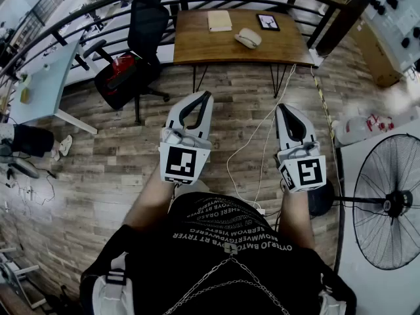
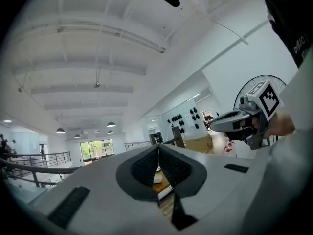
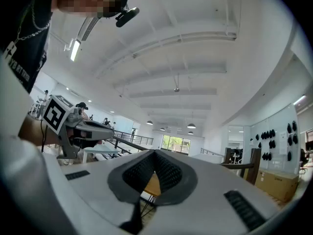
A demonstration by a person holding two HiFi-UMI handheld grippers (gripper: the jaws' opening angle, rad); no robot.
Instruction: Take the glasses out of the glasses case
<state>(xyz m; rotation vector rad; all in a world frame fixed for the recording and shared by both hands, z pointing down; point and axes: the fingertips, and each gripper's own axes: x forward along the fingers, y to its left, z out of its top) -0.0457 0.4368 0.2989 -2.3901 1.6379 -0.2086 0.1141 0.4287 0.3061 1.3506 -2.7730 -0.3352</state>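
The brown wooden table (image 1: 197,44) stood well apart from the person, across a stretch of plank floor. Both white hand-held grippers were level and aimed toward it. The left gripper (image 1: 208,96) had its dark ribbed pads pressed together at the tips with nothing between them, and the right gripper (image 1: 283,107) was likewise closed on nothing. A cream rectangular notebook (image 1: 219,20) lay by the tabletop's far edge near the middle, and a small black-framed tablet (image 1: 268,21) lay by the far edge toward the right corner. The pale oval hard-shell glasses case (image 1: 248,39) sat nearer the person than both, in the right half of the tabletop, about midway between the far and near edges. The task looked not yet begun: the case seemed shut and no glasses showed, so reaching it, opening it and lifting the glasses out were all left to do. Its long axis ran roughly along the table's length, slightly slanted, with the right end closer to the near edge. Which side held the hinge could not be told.
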